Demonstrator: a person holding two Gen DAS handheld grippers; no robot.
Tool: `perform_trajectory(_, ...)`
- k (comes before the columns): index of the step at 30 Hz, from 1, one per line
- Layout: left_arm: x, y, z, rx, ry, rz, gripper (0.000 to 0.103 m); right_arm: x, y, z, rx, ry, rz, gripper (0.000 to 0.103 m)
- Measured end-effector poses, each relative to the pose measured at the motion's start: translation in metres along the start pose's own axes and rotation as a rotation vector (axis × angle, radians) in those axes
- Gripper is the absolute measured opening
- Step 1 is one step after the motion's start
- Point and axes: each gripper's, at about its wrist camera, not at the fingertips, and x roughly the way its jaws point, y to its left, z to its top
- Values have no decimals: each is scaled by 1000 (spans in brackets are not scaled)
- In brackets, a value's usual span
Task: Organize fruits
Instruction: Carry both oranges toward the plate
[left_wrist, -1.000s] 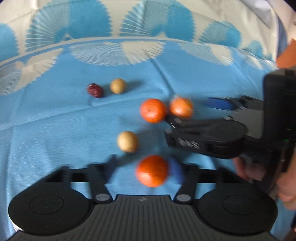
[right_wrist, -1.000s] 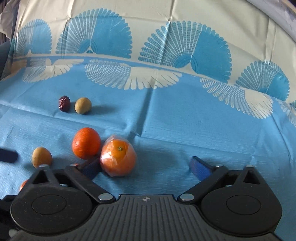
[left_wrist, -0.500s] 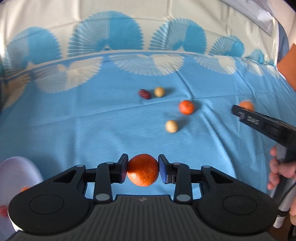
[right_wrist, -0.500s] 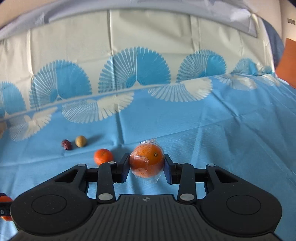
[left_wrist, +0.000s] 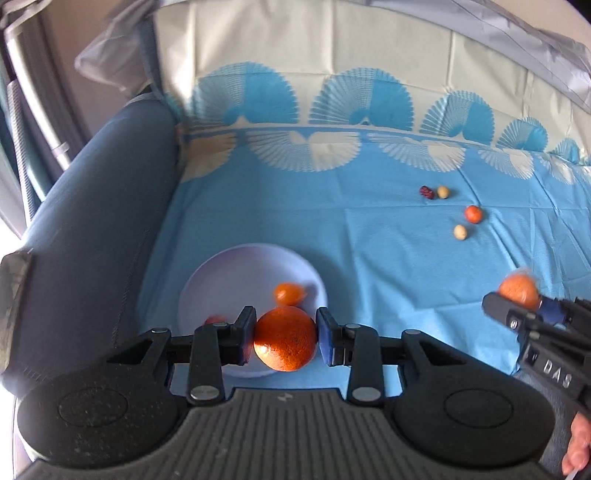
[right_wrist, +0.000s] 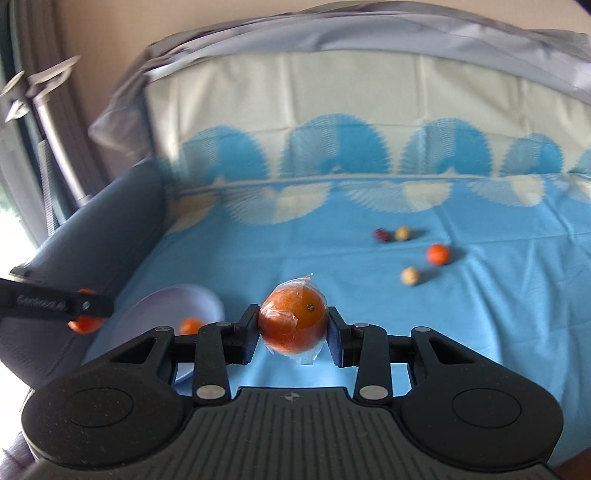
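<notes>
The left gripper (left_wrist: 285, 341) is clamped on a bare orange (left_wrist: 285, 339), its two pads pressed against the fruit's sides, and it hangs over the near edge of a pale lilac plate (left_wrist: 236, 273) that lies on the blue patterned cloth (left_wrist: 369, 236). On the plate sits a small orange fruit (left_wrist: 288, 293), and a small red thing (left_wrist: 215, 319) shows at the plate's near left, mostly hidden behind the left finger. The right gripper (right_wrist: 293, 328) is closed on a plastic-wrapped orange (right_wrist: 293, 320), the film bunched above and below the fruit, and it is held above the cloth to the right of the plate; in the left wrist view this same wrapped fruit appears blurred at the right edge, just above the other tool's black fingers. Farther back on the cloth, well apart from the plate, four loose pieces remain: a dark red fruit (left_wrist: 426, 192) touching or just beside a tan round fruit (left_wrist: 443, 192), a small orange (left_wrist: 473, 213) nearer, and a second tan fruit (left_wrist: 460, 232) just beside it. A dark blue cushioned armrest (left_wrist: 92, 206) borders the cloth on the left, and part of a hand (left_wrist: 578, 452) shows at the lower right corner of the left wrist view
</notes>
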Motion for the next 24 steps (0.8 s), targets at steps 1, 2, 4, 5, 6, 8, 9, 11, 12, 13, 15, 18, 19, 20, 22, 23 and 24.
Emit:
perform_trajectory(1, -5, 9, -7, -9, 1, 6, 39, -6, 14, -3, -13, 12, 21, 39)
perform_trajectory(2, -9, 17, -15, -21, 8, 17, 39, -12, 28, -7, -31, 22, 46, 39)
perform_trajectory(4, -16, 34, -30, -52, 27, 30, 39, -18, 52, -17, -72, 41, 64, 39)
perform_trajectory(5, -19, 41, -38, -66, 31, 31, 39, -20, 63, -23, -92, 62, 67, 39)
perform_trajectory(6, -22, 48, -44, -79, 34, 33, 39, -22, 72, -28, -96, 79, 72, 39)
perform_trajectory(8, -28, 60, -56, -104, 35, 32, 39, -27, 86, -36, -104, 102, 83, 39)
perform_trajectory(9, -31, 66, -60, -115, 35, 28, 39, -31, 92, -40, -117, 105, 84, 39)
perform_trajectory(11, -38, 76, -69, -132, 30, 19, 39, -37, 104, -44, -150, 110, 85, 39)
perform_trajectory(12, -41, 80, -72, -137, 22, 18, 39, -39, 108, -45, -164, 110, 86, 39)
perform_trajectory(13, -44, 83, -74, -142, 15, 21, 39, -41, 112, -46, -176, 108, 86, 39)
perform_trajectory(15, -49, 91, -80, -156, 3, 17, 39, -45, 119, -46, -204, 104, 82, 39)
perform_trajectory(18, -54, 99, -84, -177, -6, 11, 39, -51, 126, -47, -243, 91, 82, 39)
perform_trajectory(19, -56, 102, -85, -183, -9, 9, 39, -52, 129, -47, -252, 89, 81, 39)
perform_trajectory(20, -57, 103, -86, -187, -12, 9, 39, -52, 130, -46, -259, 86, 78, 39)
perform_trajectory(22, -58, 106, -86, -192, -21, 10, 39, -52, 132, -46, -266, 86, 76, 39)
perform_trajectory(23, -58, 106, -85, -192, -22, 10, 39, -52, 132, -47, -267, 86, 73, 39)
perform_trajectory(24, -57, 106, -84, -191, -22, 8, 39, -52, 132, -47, -267, 87, 72, 39)
